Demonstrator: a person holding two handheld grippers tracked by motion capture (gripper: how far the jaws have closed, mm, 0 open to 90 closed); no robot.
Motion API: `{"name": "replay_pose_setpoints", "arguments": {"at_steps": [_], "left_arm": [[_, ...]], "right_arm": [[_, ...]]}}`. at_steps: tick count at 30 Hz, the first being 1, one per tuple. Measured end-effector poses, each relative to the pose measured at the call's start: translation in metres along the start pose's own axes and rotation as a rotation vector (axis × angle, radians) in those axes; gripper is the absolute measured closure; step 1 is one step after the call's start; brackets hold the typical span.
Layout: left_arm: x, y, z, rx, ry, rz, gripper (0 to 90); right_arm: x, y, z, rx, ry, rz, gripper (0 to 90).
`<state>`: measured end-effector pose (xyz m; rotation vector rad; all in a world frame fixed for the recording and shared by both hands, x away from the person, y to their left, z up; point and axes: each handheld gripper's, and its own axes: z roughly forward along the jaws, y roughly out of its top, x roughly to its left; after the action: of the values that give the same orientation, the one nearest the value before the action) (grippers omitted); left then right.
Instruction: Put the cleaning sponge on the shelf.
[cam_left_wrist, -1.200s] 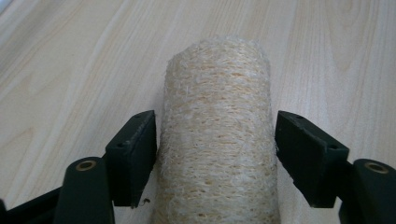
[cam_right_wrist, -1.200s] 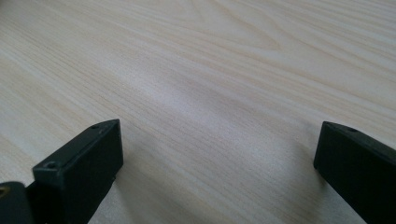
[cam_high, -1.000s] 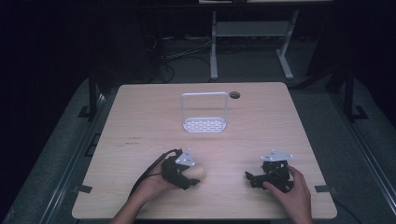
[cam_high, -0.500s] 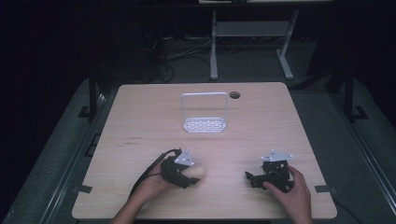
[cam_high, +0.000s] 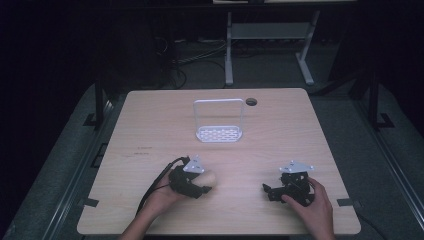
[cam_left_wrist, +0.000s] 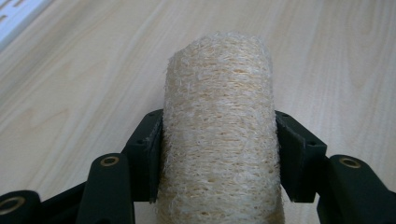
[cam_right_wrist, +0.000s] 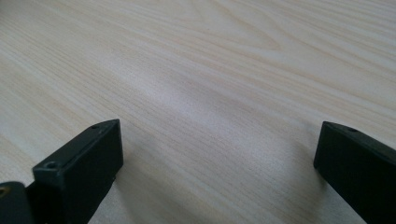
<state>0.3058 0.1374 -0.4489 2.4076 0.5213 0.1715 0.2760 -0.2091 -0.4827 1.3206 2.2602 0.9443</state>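
With the left gripper (cam_high: 206, 185) clamped on the loofah roll (cam_left_wrist: 219, 135) at lower centre of the high view, lift straight up without squeezing harder toward the white rack (cam_high: 219, 120), while the right gripper (cam_high: 270, 191) idles wide open.

Legible text: none on any surface.
Table (cam_high: 150, 130): faint dark marks near its left edge (cam_high: 139, 150), possibly writing, too small to read.
Labels, brands, numbers: none readable.

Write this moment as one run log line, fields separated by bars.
left gripper: shut on loofah | right gripper: open, nothing between | rack: far side of table
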Motion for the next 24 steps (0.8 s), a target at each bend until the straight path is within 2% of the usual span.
{"name": "replay_pose_setpoints", "arguments": {"at_steps": [10,16,24], "left_arm": [[0.012,0.004,-0.005,-0.015,0.049,-0.038,41.3],[0.019,0.007,-0.004,-0.027,0.048,-0.065,41.3],[0.025,0.010,-0.001,-0.024,0.064,-0.076,41.4]], "right_arm": [[0.000,0.000,0.000,0.000,0.000,0.000,1.0],[0.000,0.000,0.000,0.000,0.000,0.000,0.9],[0.000,0.000,0.000,0.000,0.000,0.000,0.9]]}}
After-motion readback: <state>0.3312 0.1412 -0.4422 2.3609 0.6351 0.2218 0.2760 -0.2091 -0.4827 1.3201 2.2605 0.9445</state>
